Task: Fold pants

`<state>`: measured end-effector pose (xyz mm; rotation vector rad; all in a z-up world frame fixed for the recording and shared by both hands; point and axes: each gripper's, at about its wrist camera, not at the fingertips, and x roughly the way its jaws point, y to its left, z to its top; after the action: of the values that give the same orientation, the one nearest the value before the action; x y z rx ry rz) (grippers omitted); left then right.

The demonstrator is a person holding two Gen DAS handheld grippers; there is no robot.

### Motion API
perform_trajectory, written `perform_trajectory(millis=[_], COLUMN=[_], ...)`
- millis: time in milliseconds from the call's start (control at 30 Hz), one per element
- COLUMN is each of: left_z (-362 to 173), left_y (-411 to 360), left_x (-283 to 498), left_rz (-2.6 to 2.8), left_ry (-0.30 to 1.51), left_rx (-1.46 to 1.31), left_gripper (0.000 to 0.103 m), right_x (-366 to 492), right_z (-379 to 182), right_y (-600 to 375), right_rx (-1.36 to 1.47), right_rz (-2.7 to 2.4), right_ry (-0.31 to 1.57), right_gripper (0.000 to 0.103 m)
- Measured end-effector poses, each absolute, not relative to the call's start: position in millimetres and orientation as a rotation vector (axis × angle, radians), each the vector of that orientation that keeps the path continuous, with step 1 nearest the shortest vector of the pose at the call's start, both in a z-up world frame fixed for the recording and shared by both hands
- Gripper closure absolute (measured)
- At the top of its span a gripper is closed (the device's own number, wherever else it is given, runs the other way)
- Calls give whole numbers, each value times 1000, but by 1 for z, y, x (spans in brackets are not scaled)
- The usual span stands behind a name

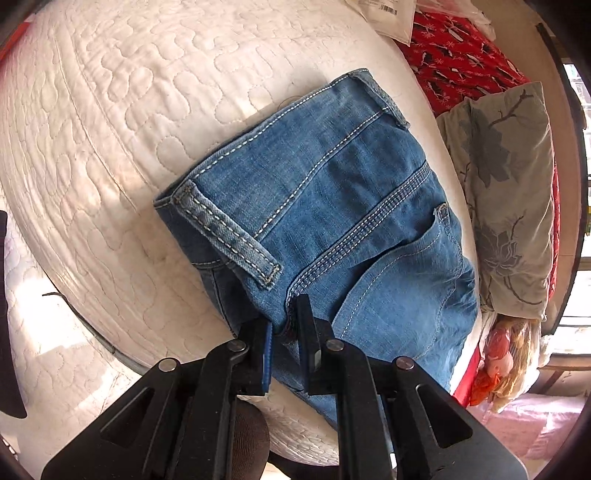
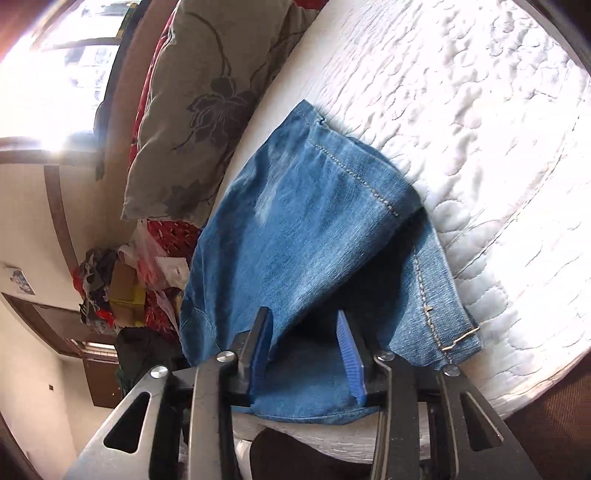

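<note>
Blue denim pants (image 1: 332, 206) lie folded into a compact stack on a white quilted mattress (image 1: 110, 129), waistband and belt loop uppermost. My left gripper (image 1: 284, 317) is at the near edge of the stack, its jaws a little apart with a fold of denim between them. In the right wrist view the pants (image 2: 295, 229) show a hemmed leg end. My right gripper (image 2: 304, 325) is open, its blue pads (image 2: 349, 347) astride the near denim edge without pinching it.
A grey floral pillow (image 1: 509, 192) and red patterned cloth (image 1: 458, 51) lie along the mattress's far side. Plastic packets (image 1: 388, 14) lie at the head end. A clutter pile (image 2: 110, 291) sits on the floor by a window.
</note>
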<state>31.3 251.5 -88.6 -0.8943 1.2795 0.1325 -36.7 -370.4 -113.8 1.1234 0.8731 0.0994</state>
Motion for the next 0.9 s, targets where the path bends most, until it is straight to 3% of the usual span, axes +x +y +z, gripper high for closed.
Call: perform_trajectory(millis=[100, 133, 167, 233, 533, 733, 800, 867, 900], left_z=[-92, -92, -91, -88, -71, -88, -78, -67, -62], left_y=[254, 255, 255, 255, 253, 258, 255, 250, 247], left_x=[31, 30, 30, 30, 21, 21, 20, 17, 17], left_rz=[137, 137, 137, 137, 93, 92, 67, 49, 41], left_ry=[1286, 1288, 1290, 1292, 1262, 1304, 1283, 1260, 1259], left_rx=[-915, -920, -919, -915, -890, -920, -883, -827, -796], left_gripper=[94, 94, 94, 94, 94, 94, 94, 91, 91], right_x=[-30, -28, -25, -23, -75, -86, -80, -70, -64], right_z=[-122, -123, -122, -119, -54, -75, -71, -59, -55], right_y=[-383, -385, -388, -392, -387, -385, -388, -381, -373], right_rx=[1195, 1204, 1204, 1203, 1108, 894, 804, 540, 398], right_rz=[77, 75, 80, 84, 259, 78, 47, -14, -32], right_ry=[825, 803, 783, 754, 645, 856, 867, 886, 915], right_gripper=[60, 66, 84, 101, 101, 94, 83, 54, 51])
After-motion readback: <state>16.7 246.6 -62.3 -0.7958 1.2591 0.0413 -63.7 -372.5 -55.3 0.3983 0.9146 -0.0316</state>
